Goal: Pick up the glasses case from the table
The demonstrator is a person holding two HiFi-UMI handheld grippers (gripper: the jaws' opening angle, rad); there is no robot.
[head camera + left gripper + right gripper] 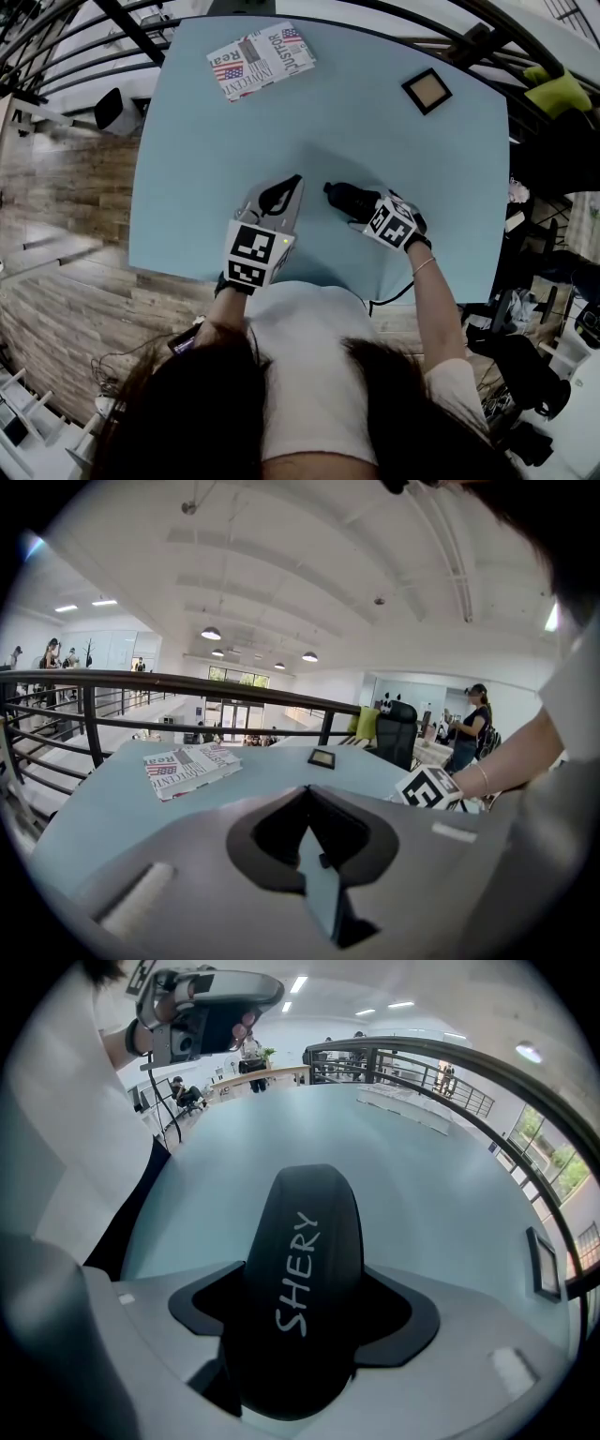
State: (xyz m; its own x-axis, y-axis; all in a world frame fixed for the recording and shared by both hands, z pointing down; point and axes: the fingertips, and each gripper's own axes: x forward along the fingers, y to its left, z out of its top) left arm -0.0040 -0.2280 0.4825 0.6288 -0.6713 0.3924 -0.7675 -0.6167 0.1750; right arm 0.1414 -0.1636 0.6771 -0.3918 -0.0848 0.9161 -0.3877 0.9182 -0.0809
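Fills most of the head view: a pale blue worktop. Near its far left corner, lying flat, a newsprint-covered book. At the near edge, the left tongs, tips pressed together, holding nothing. Just beside them, the right tongs, pointing steeply down, clamped wide on the black glasses case, at the worktop's near middle. Far right, well apart, a small dark-framed square.
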